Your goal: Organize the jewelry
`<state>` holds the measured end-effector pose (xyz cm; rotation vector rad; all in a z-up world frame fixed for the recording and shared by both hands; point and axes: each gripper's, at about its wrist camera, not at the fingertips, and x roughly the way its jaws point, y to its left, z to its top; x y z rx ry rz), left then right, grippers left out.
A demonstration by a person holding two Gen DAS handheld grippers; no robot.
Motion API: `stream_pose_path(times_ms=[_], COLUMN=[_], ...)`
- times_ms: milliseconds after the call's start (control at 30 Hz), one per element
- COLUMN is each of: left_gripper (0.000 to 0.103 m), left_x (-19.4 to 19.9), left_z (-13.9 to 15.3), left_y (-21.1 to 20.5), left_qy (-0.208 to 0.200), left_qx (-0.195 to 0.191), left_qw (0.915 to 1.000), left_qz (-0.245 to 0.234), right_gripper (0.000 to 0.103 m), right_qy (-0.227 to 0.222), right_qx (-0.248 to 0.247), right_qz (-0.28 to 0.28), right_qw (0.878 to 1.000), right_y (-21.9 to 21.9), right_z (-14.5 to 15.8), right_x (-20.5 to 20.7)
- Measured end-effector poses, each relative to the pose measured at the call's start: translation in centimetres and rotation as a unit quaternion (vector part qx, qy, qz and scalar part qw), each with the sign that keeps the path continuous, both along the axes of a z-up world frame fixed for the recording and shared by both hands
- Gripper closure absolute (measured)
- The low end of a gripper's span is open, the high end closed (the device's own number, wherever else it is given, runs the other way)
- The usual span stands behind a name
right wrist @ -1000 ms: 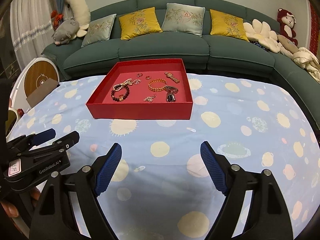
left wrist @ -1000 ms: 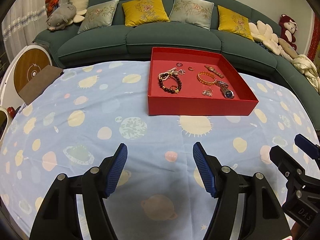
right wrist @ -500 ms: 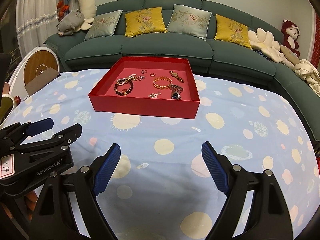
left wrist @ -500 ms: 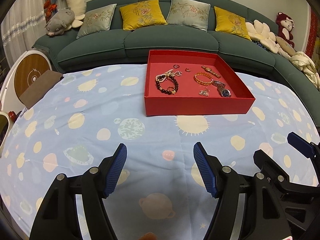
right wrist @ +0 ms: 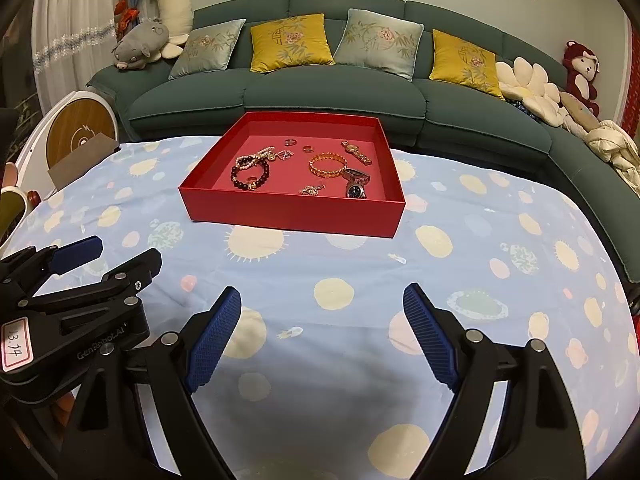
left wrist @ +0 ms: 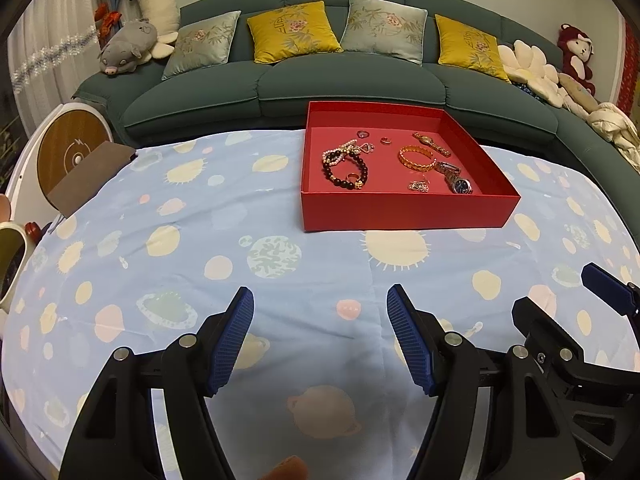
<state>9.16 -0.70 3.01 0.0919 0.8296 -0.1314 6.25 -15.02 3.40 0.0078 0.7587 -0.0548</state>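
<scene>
Left wrist view: we hold the left gripper point(left wrist: 320, 332) over the cloth point(left wrist: 160, 248), fingers spread and holding nothing. The red tray point(left wrist: 404, 210) lies ahead, well apart, with bracelets point(left wrist: 346, 168), a bangle point(left wrist: 417, 157) and a watch point(left wrist: 456, 178) inside.

Right wrist view: our right gripper point(right wrist: 322, 332) is likewise spread wide and holding nothing, with the tray point(right wrist: 292, 216) ahead of it. The left gripper point(right wrist: 76, 280) shows at left.
</scene>
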Motion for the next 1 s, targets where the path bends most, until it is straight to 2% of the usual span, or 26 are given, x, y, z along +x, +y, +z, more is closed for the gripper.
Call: stream_pose_path(times_ms=[1000], left_gripper=[0.036], left_x=[-0.29], left_z=[0.19], left_y=[0.58], left_qy=[-0.014], left_qx=[0.004], left_qw=[0.9998], left_qz=[0.017], right_gripper=[0.022], right_qy=[0.002], right_qx=[0.009], right_qz=[-0.003], right_qw=[1.000], right_y=[0.32], right_z=[-0.25], right_x=[0.09])
